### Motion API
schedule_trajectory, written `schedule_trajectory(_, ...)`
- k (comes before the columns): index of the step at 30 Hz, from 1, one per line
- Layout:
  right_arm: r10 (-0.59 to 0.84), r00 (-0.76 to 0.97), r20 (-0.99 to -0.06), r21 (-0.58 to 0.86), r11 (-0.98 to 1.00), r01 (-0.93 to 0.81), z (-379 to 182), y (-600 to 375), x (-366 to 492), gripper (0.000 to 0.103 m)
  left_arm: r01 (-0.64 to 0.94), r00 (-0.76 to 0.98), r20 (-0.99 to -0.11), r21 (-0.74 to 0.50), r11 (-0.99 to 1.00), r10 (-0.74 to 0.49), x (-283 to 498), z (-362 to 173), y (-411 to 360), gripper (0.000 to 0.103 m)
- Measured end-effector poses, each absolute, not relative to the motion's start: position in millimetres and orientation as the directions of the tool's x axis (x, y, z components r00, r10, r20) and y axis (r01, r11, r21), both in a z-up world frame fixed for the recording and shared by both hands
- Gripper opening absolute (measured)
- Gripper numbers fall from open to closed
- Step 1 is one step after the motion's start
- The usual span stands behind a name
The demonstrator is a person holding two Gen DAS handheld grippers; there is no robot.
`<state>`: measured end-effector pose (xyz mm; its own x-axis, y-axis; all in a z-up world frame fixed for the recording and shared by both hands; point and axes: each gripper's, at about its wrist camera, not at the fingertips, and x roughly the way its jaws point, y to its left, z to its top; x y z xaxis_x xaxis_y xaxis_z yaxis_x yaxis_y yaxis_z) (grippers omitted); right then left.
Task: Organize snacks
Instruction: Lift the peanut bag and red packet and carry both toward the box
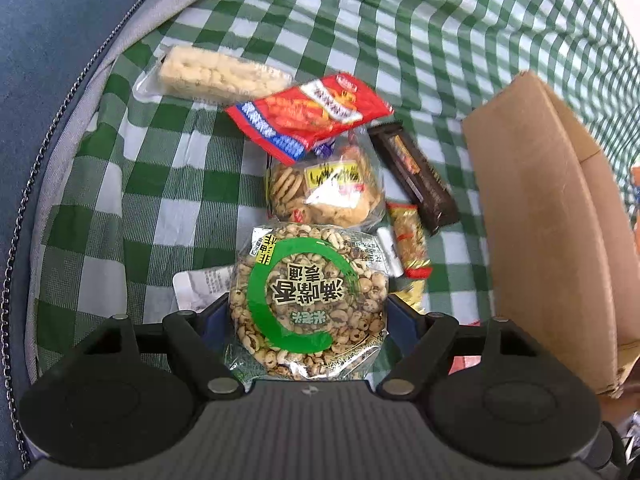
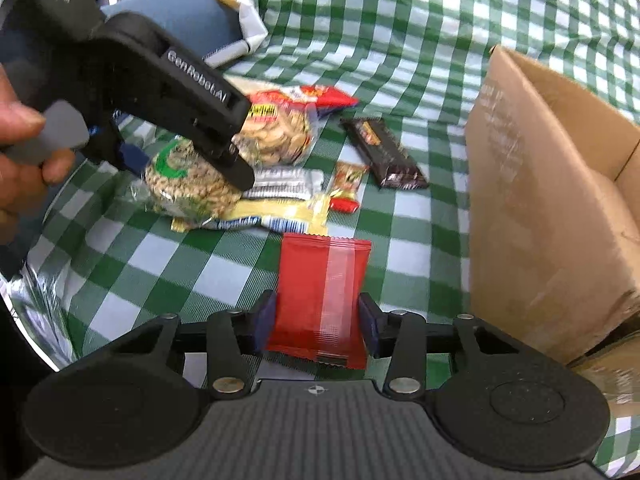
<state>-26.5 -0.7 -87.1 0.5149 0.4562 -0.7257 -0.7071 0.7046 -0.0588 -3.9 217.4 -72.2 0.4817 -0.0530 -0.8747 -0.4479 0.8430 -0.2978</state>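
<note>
While both grippers are sitting low over the checked cloth [image 2: 400,20], I am watching two grips that could fail. My right gripper [image 2: 318,320] is closing its pads against the sides of the red packet [image 2: 320,300], which is lying on the cloth just beside the cardboard box [image 2: 540,200]. My left gripper [image 1: 308,316] is straddling the round puffed-grain cake [image 1: 308,296] at the near edge of the snack pile, but I cannot tell whether its pads are pressing or merely standing beside the wrapper. I am judging that the slick film may be slipping out on a lift, since the red packet is thin and soft. The grain cake is overlapping a yellow packet [image 2: 280,216], so raising it could be dragging neighbours along or scattering the pile.
</note>
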Motion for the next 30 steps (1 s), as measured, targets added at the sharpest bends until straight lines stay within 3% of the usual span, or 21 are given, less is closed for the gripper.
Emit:
schedule_trajectory(9, 0.496, 0.613, -0.615, -0.115, 0.712, -0.692, -50, -10, -32, 0.046, -0.421, 0.603, -0.796, -0.364, 0.831, -0.043, -14, -46, 218, 0.082)
schedule_trajectory(22, 0.518, 0.762, -0.390, -0.084, 0.804, -0.589, 47, -78, 19, 0.046, -0.305, 0.721, -0.693, -0.331, 0.893, -0.011, -5, -17, 177, 0.082)
schedule_trajectory(30, 0.435, 0.807, -0.400, -0.014, 0.877, -0.480, 36, -124, 52, 0.046, -0.191, 0.812, -0.583, -0.323, 0.927, -0.036, 6, 0, 135, 0.082)
